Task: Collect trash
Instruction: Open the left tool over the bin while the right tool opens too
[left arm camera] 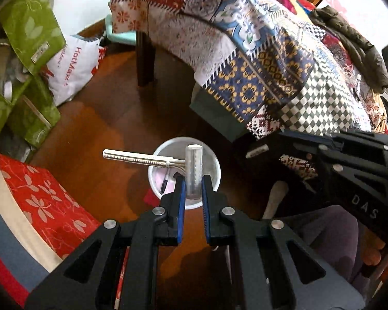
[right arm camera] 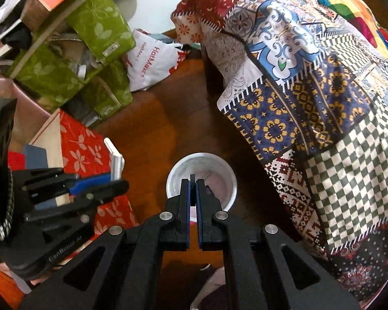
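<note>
A silver disposable razor [left arm camera: 194, 170] is clamped by its head in my left gripper [left arm camera: 192, 179], which is shut on it; the handle [left arm camera: 134, 157] sticks out to the left. The razor hangs just above a white cup [left arm camera: 214, 162] standing on the wooden floor, with a dark pen-like item [left arm camera: 165, 182] inside. My right gripper [right arm camera: 192, 182] points down over the same cup [right arm camera: 229, 180], its jaws shut, and a thin dark sliver [right arm camera: 192, 178] shows between the pads; what it is I cannot tell. The razor [right arm camera: 116, 159] also shows at the left of the right wrist view.
A patchwork cloth [left arm camera: 258, 59] drapes a dark-legged table [left arm camera: 144, 59] to the right of the cup. Green leaf-print boxes [left arm camera: 31, 25], a white HotMaxx bag [left arm camera: 75, 69] and a red leaf-print box [left arm camera: 46, 201] crowd the left. Bare wooden floor [left arm camera: 103, 118] lies between them.
</note>
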